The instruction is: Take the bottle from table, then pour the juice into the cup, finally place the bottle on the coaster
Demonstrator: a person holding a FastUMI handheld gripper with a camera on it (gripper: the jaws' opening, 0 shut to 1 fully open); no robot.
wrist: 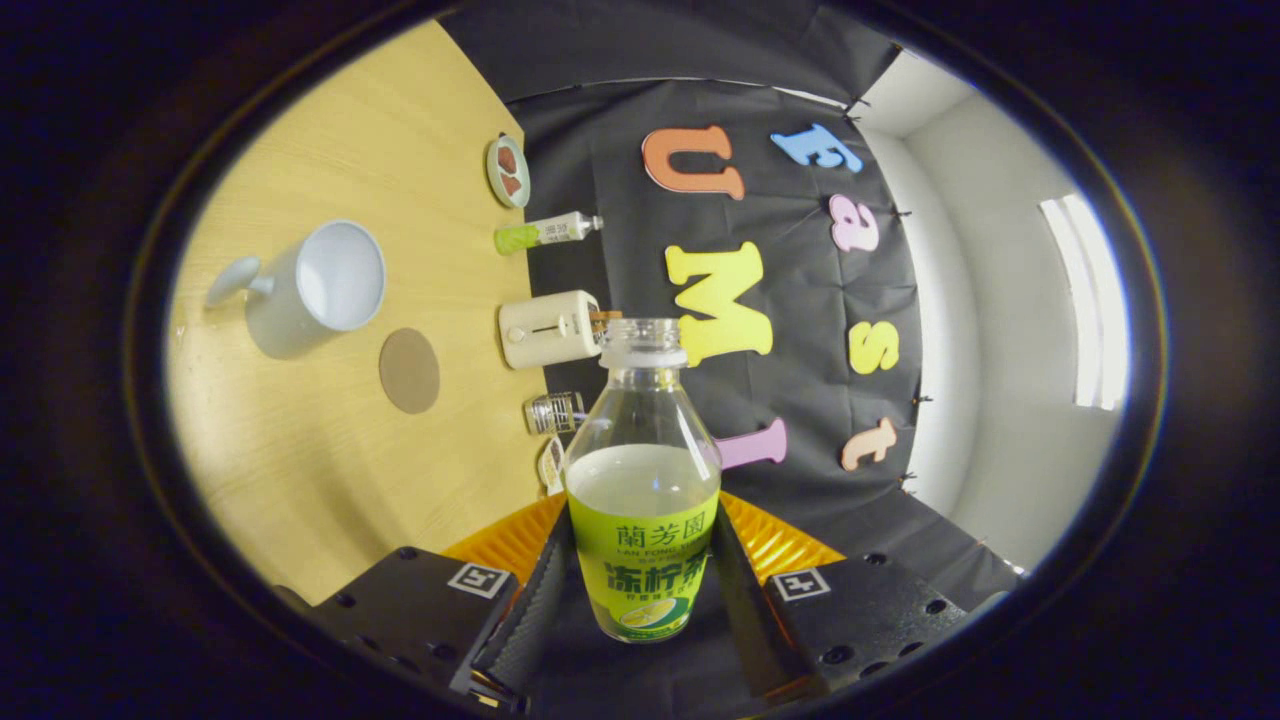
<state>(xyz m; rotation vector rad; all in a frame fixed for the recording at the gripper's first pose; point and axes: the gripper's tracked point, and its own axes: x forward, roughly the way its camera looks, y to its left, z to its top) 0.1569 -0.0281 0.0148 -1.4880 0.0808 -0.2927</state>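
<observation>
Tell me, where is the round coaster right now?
In the gripper view the coaster lies flat on the wooden table, between the white cup and the toaster, off to the side of the bottle held in the jaws.

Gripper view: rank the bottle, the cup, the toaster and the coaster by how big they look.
1. bottle, shut between the gripper fingers, so nearness inflates it
2. cup
3. toaster
4. coaster, looking near the toaster's size, so that order is unsure
</observation>
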